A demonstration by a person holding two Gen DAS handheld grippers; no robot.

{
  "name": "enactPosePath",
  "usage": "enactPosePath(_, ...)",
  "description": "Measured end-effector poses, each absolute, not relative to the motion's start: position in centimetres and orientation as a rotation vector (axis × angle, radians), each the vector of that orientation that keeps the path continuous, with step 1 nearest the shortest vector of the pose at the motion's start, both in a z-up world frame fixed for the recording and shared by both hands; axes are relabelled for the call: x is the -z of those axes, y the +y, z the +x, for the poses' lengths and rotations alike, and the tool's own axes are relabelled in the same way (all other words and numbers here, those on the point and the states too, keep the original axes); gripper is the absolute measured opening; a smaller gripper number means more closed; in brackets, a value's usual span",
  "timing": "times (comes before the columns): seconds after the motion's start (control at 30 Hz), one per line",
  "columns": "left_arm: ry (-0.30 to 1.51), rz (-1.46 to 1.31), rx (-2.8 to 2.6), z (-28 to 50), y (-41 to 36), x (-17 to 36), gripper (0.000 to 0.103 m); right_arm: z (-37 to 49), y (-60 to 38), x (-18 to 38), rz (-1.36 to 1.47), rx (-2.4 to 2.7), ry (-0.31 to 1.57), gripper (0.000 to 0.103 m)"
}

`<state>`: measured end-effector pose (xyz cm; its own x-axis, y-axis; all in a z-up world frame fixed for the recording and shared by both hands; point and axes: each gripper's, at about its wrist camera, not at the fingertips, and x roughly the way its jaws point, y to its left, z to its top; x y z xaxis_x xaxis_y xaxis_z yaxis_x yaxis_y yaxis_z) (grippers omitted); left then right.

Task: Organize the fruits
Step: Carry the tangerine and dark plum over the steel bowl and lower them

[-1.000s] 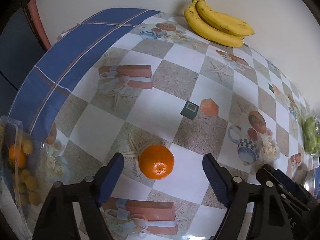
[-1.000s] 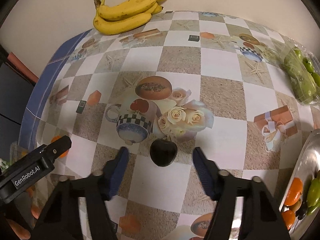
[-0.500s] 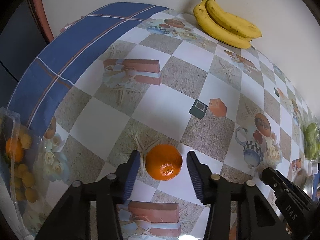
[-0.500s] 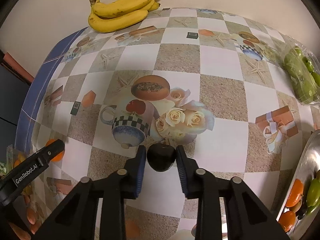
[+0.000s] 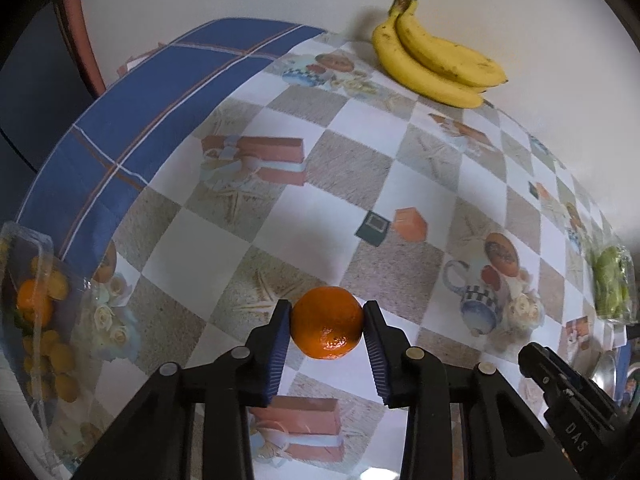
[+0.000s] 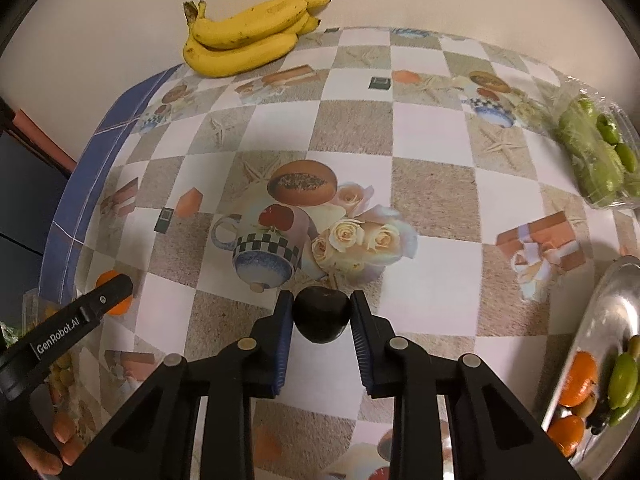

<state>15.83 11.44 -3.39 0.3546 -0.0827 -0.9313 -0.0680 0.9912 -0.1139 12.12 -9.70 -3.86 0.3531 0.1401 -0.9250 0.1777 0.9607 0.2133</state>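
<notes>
An orange (image 5: pixel 326 328) rests on the checked tablecloth (image 5: pixel 256 264) between the blue pads of my left gripper (image 5: pixel 327 312). Its jaws are closing, and both pads touch the orange's sides. In the right wrist view a dark round plum (image 6: pixel 321 316) sits on the cloth, and my right gripper (image 6: pixel 321 304) is shut on it, pads pressed against both sides. Part of the left gripper's finger (image 6: pixel 100 304) shows at the left of that view, with the orange (image 6: pixel 105 279) behind it.
A bunch of bananas (image 5: pixel 436 60) lies at the far edge by the wall. A bag of green fruit (image 6: pixel 596 156) is at the right. A metal tray (image 6: pixel 604 312) holding oranges and green fruit sits at the near right. A clear box of small oranges (image 5: pixel 36 308) stands at the left edge.
Both grippers have closed from wide open, the left onto the orange and the right onto the plum. Neither hand has shifted much.
</notes>
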Motion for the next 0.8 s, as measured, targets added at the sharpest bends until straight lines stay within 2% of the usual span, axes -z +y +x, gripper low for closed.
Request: enactPosePath(0.8, 1.191, -0.118, 0.163, 12.8, 3.6, 0.4, 0.039, 4.9, -15.4, 1.5, 0.332, 0.106, 1.207, 0.030)
